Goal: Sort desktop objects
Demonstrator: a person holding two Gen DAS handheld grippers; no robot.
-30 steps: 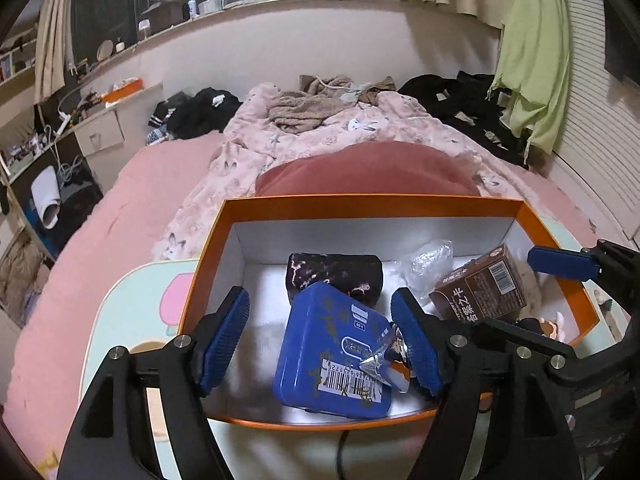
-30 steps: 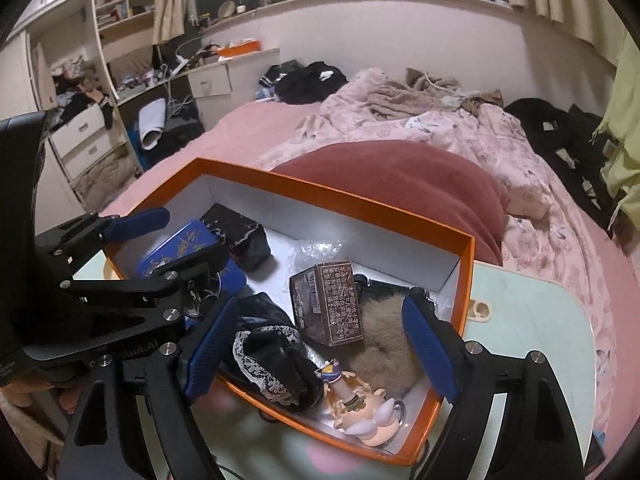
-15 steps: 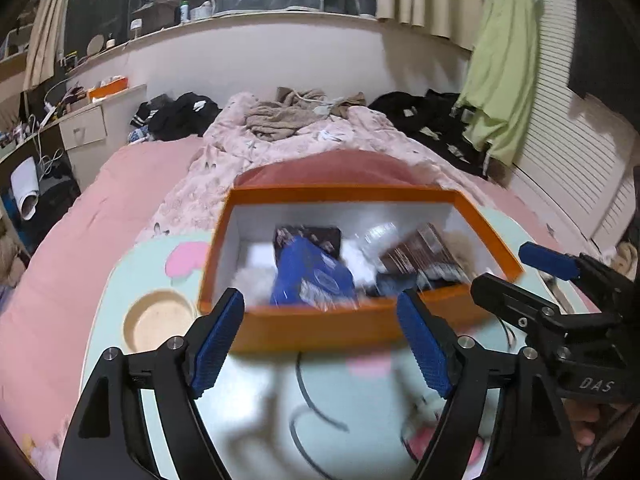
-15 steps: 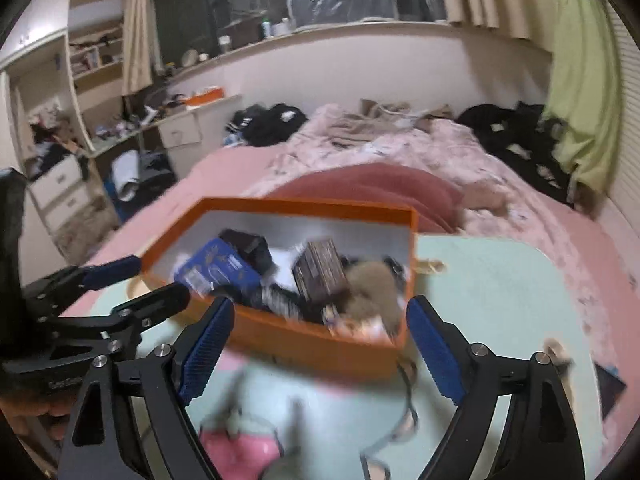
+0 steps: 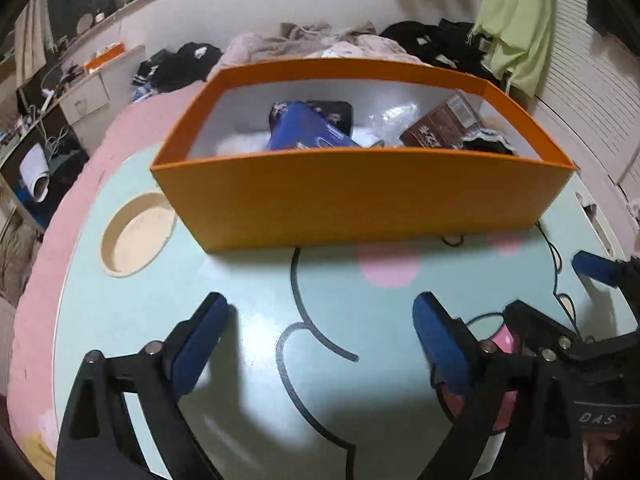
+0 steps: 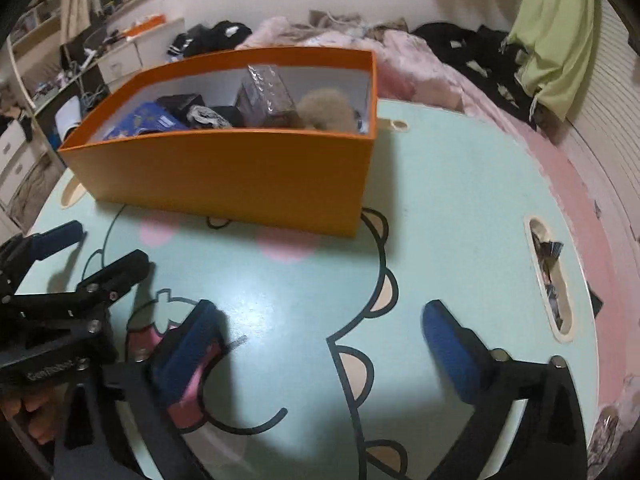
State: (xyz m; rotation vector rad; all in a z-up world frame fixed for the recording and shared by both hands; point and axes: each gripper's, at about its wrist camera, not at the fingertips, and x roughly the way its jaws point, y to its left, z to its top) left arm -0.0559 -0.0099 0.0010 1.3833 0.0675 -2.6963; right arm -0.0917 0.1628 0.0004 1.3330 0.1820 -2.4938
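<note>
Both claws had drawn back from the orange box (image 5: 360,196) to its near side; left claw (image 5: 320,336) and right claw (image 6: 320,340), jaws just opened wide, held nothing above the desk (image 6: 460,200). Sorted objects lay in the box; sorting appeared finished.

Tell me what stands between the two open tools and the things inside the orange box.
The orange box has its near wall facing both tools. The blue tin and brown carton sit behind that wall, so the left tool and right tool would likely have to go over the rim. Only bare tabletop lies before the box.
</note>
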